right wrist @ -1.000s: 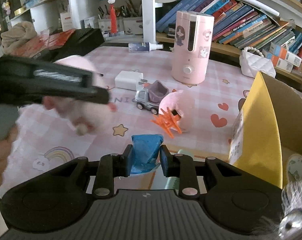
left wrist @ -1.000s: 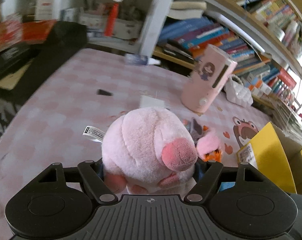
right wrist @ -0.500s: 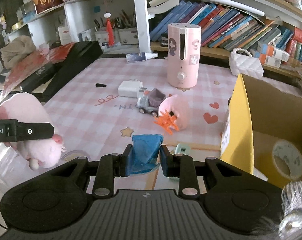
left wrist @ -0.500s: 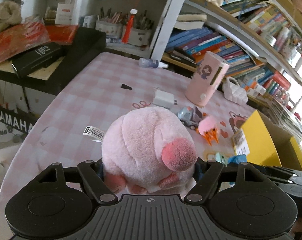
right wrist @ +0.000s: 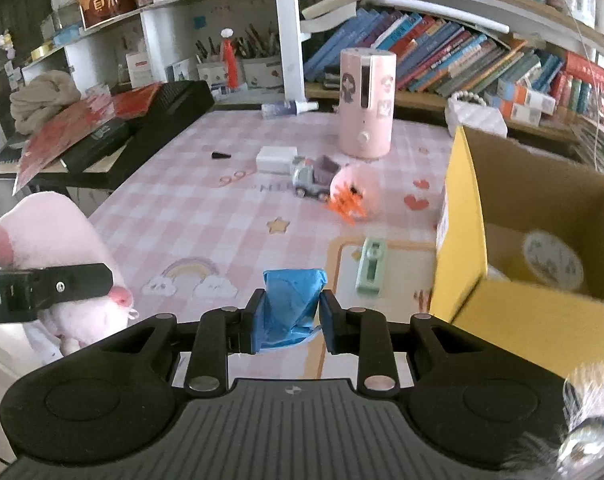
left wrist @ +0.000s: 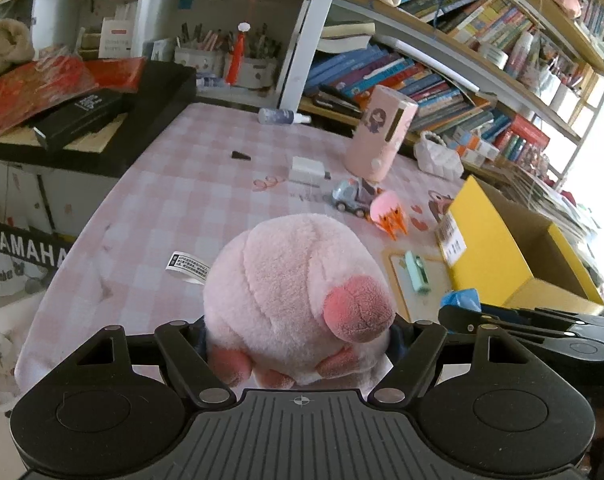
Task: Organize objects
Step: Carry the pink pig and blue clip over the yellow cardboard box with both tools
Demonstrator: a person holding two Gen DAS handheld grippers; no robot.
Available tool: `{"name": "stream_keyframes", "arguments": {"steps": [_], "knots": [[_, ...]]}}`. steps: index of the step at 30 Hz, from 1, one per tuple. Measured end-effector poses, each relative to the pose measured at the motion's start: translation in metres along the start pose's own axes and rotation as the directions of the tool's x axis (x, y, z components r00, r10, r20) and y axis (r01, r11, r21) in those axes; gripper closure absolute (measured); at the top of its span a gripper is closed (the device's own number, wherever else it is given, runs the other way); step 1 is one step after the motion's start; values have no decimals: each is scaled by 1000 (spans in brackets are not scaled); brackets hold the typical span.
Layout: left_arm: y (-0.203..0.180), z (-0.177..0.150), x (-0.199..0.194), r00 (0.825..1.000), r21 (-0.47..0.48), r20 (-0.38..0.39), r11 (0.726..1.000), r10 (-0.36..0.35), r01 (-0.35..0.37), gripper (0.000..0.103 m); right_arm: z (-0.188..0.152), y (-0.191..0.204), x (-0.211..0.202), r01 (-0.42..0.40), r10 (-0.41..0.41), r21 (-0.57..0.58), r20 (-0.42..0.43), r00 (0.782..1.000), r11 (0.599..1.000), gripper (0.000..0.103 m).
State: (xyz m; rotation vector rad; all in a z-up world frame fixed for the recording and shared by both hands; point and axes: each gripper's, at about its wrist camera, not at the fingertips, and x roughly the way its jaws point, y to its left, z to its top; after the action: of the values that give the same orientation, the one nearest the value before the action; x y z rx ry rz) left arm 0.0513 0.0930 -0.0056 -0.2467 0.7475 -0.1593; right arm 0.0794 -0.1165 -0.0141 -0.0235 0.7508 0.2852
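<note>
My left gripper [left wrist: 298,328] is shut on a pink plush toy [left wrist: 298,280] and holds it above the near left edge of the pink checked table [left wrist: 182,200]. The plush also shows at the left of the right wrist view [right wrist: 50,240]. My right gripper [right wrist: 288,316] is shut on a crumpled blue object [right wrist: 290,304] above the table's near edge, beside the open yellow cardboard box [right wrist: 521,240]. A roll of tape [right wrist: 553,260] lies inside the box.
On the table are a toy truck [right wrist: 313,178], a pink ball with orange spikes [right wrist: 355,196], a mint green item [right wrist: 371,266], a white charger [right wrist: 276,158], a pink humidifier [right wrist: 365,104], a spray bottle [right wrist: 288,108] and a small black piece [right wrist: 220,155]. Bookshelves stand behind.
Both grippers have drawn back from the table towards its near edge, each holding its object. The plush has moved from over the table's middle to its near left side.
</note>
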Motion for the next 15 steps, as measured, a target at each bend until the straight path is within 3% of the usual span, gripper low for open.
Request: {"name": "stream_keyframes", "arguments": {"steps": [15], "knots": [[0,-36,-39,999,24,-18,999,-34,35,26,-41,23,-43,23,-23,13,5,1000,1000,77]]}}
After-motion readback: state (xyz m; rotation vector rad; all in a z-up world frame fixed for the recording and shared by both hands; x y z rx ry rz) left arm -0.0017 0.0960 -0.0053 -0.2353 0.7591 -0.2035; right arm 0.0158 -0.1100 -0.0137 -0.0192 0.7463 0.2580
